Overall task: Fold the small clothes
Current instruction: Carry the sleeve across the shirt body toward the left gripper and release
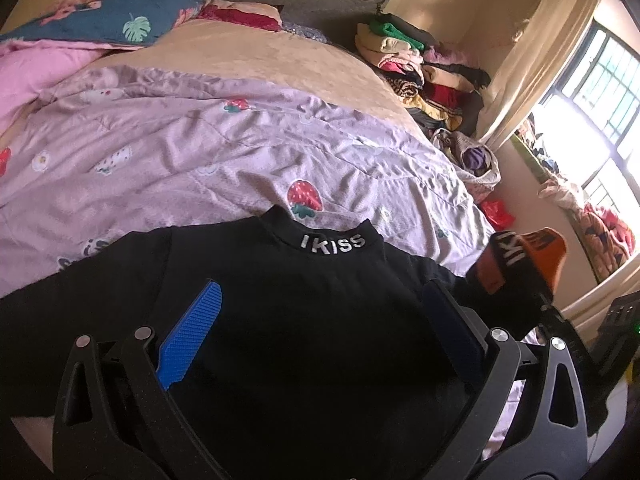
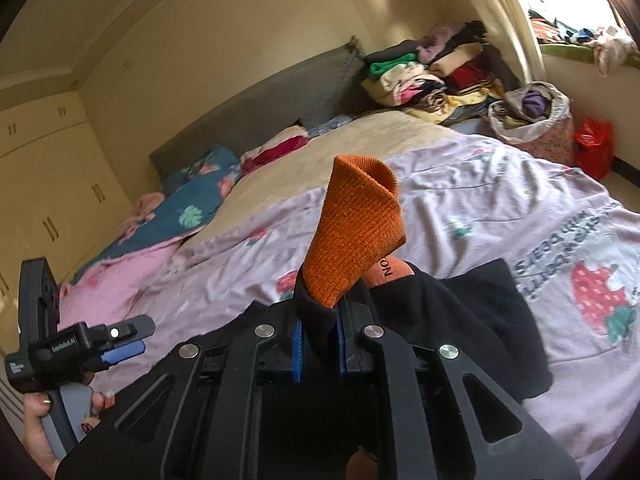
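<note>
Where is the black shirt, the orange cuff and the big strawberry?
black shirt (image 1: 304, 320), left wrist view, on its chest below the collar.
orange cuff (image 2: 356, 236), right wrist view, on the knitted ribbing sticking up.
big strawberry (image 2: 596, 300), right wrist view, on the red fruit printed on the quilt.

1. The left wrist view sits just behind its own blue-padded fingers (image 1: 188, 340), tipped down close over a black top (image 1: 300, 300) spread on the bed (image 1: 200, 140) — beyond it lies the headboard, with the window (image 1: 592, 92) at the right edge.
2. The right wrist view looks along its own fingers at a flatter angle, from the bed's other side — the orange cuff (image 2: 356, 232) fills its centre, very near.
3. Both share the bed, the clothes pile (image 1: 416, 64) and the black top; each catches the other gripper at its edge.
</note>
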Demonstrator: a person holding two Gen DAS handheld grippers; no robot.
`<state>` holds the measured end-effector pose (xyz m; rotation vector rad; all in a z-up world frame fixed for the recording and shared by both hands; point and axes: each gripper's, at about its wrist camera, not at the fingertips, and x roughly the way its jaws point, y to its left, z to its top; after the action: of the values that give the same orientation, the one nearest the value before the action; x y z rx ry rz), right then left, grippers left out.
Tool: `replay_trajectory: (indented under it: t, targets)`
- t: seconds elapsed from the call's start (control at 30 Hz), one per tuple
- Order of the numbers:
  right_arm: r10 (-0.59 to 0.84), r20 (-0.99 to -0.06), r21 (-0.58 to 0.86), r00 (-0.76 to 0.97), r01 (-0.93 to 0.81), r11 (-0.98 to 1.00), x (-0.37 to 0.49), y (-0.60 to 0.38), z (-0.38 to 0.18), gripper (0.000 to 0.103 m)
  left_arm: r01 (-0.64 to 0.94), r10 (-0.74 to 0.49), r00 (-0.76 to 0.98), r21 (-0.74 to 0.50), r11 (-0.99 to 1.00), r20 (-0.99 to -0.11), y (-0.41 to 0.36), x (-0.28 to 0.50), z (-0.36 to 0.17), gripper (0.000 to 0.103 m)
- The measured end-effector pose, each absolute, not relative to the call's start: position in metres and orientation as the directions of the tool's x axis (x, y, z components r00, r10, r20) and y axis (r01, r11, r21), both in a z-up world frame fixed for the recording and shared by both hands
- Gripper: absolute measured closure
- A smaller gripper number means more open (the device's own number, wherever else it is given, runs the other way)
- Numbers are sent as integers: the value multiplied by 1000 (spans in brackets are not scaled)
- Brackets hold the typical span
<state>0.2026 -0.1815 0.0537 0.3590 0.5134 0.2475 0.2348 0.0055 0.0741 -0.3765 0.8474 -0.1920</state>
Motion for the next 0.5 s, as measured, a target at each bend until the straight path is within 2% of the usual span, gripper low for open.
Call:
replay_trajectory:
  t: [0.5]
  targets:
    - [370, -530, 293, 763, -244, 924, 212, -90, 20, 92, 11, -427, 614, -533, 846, -664, 49, 221, 45, 9]
